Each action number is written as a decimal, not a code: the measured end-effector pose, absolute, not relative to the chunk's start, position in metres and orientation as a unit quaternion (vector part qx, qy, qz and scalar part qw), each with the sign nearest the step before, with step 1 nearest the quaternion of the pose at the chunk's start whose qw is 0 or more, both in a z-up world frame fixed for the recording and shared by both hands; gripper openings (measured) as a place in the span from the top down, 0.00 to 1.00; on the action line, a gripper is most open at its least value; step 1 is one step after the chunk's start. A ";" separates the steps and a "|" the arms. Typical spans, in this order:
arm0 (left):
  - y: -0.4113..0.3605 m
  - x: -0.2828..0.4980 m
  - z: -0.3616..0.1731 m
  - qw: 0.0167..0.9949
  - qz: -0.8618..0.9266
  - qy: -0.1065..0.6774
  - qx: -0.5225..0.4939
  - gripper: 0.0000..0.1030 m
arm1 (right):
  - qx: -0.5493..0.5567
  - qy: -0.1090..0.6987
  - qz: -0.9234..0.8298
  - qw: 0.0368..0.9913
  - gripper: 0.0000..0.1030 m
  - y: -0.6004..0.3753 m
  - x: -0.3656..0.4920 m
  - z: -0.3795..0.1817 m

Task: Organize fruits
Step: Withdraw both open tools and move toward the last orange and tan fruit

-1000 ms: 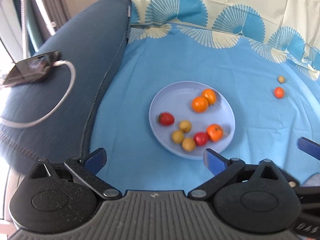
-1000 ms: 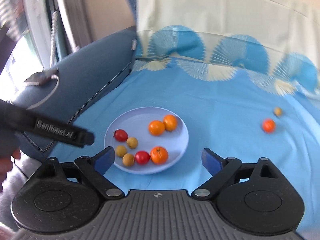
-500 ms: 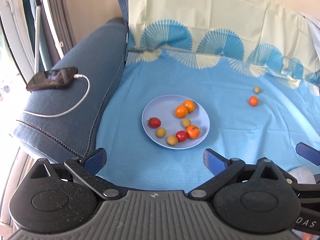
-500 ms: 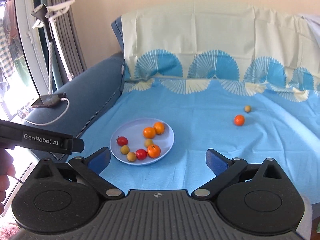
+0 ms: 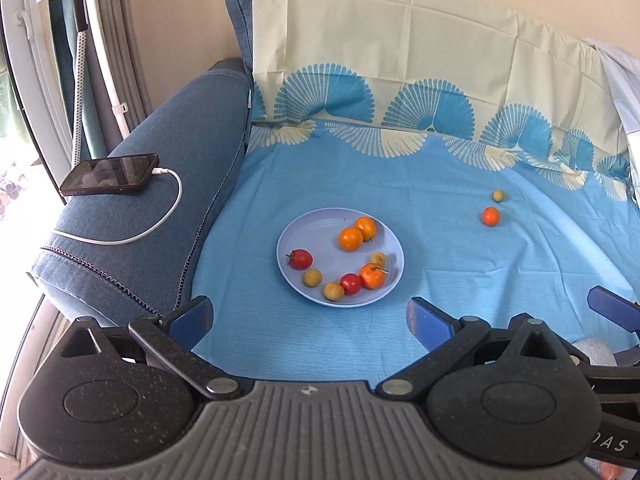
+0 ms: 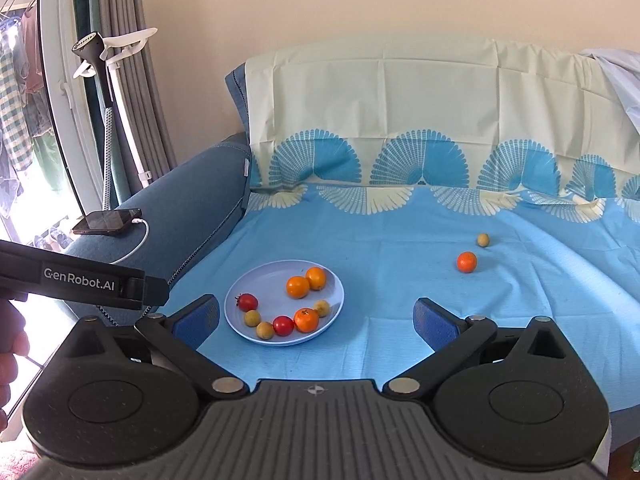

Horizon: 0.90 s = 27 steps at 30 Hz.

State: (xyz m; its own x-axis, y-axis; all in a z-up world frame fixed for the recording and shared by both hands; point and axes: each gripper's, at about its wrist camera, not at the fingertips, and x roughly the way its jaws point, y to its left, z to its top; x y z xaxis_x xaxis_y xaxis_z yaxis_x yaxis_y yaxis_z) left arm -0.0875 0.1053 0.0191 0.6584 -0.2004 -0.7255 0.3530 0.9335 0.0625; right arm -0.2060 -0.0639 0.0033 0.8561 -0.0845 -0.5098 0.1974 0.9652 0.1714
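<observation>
A pale blue plate (image 5: 316, 226) (image 6: 276, 272) lies on the blue sheet and holds several small fruits: orange, red and yellow ones. Two fruits lie loose on the sheet to the right: an orange one (image 5: 490, 216) (image 6: 467, 261) and, just behind it, a small yellow one (image 5: 497, 195) (image 6: 483, 239). My left gripper (image 5: 310, 314) hangs open, well back from the plate, with nothing between its blue pads. My right gripper (image 6: 316, 316) is open too and empty, with the plate just beyond its left pad. Its blue fingertip (image 5: 612, 304) shows at the right edge of the left wrist view.
A dark blue sofa arm (image 5: 160, 152) on the left carries a phone (image 5: 110, 174) (image 6: 108, 221) on a white cable. A cream and blue patterned cover (image 5: 400, 80) drapes the backrest. A garment steamer stand (image 6: 106, 92) and curtains stand by the window at left.
Both grippers have pulled back and risen from the plate, which now looks smaller and farther away. The right jaws have opened a little wider. The fruits have not moved.
</observation>
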 end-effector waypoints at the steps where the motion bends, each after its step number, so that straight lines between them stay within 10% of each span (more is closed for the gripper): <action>1: 0.105 -0.087 0.019 0.905 -0.153 0.385 0.098 0.00 | 0.109 0.258 -0.074 0.957 0.01 -0.064 -0.206 0.003; 27: 0.075 -0.045 0.001 0.887 -0.165 0.418 0.108 0.00 | 0.151 0.301 -0.093 0.937 0.01 -0.091 -0.173 -0.021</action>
State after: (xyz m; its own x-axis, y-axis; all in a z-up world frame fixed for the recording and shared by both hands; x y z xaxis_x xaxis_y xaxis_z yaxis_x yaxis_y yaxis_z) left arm -0.0450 0.0750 0.0009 0.5969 -0.2020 -0.7765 0.3822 0.9225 0.0539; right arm -0.1726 -0.0905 -0.0212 0.8010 -0.0839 -0.5928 0.2661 0.9369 0.2269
